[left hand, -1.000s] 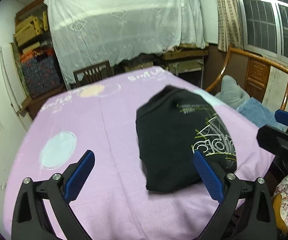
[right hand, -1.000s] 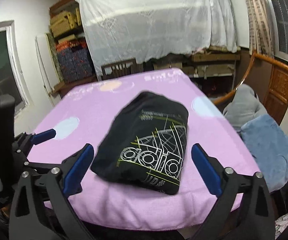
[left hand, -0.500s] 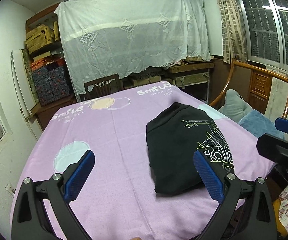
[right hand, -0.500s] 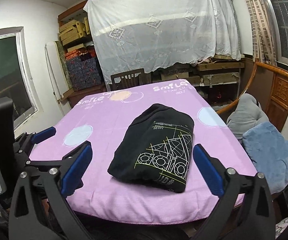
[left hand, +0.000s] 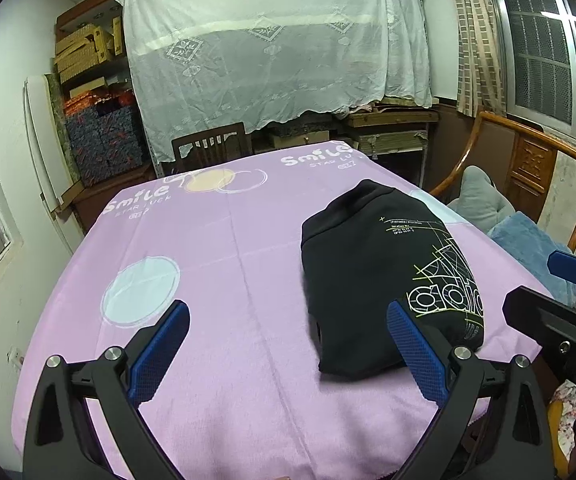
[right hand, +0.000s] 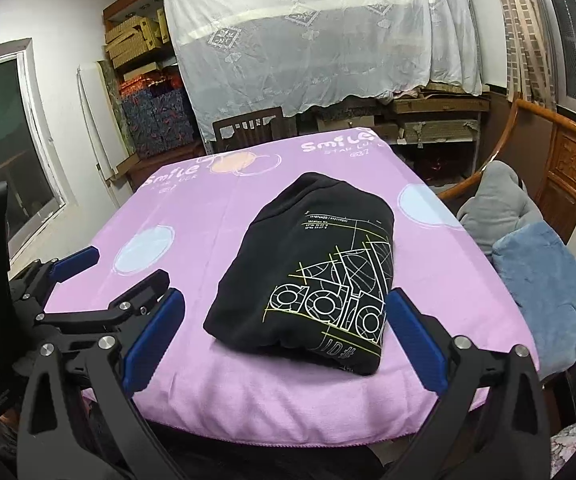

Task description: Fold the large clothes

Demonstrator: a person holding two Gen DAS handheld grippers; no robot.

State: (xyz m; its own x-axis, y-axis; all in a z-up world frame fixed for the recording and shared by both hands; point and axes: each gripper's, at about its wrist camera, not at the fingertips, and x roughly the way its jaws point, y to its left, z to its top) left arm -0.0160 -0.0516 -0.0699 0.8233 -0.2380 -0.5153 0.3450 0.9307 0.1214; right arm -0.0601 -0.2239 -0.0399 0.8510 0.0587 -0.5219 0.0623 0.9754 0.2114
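Both claws are spread wide with nothing between their blue pads: my left claw (left hand: 288, 344) hangs over the near part of the table (left hand: 216, 264), and my right claw (right hand: 286, 340) sits back off the near edge, facing the garment.

One black garment (right hand: 315, 268) lies folded into a thick bundle on the right half of the pink cloth, logo side up. From the left wrist view my own right finger (left hand: 415, 352) covers its near right corner, and I cannot see how its layers are tucked underneath. The logo's last letters run over the fold and are cut off. Small print above the logo is too fine to read.

To the right, one wooden chair (right hand: 559, 152) holds two soft items, a grey one (right hand: 499, 200) and a blue one (right hand: 547, 280), close to the table edge. One dark chair (right hand: 248, 128) stands at the far side, its lower part hidden by the table. Behind it a white sheet (right hand: 319, 40) drapes over shelving, so what it covers is hidden. Stacked boxes (right hand: 136, 40) show to its left. Each view catches part of the other claw at its side.
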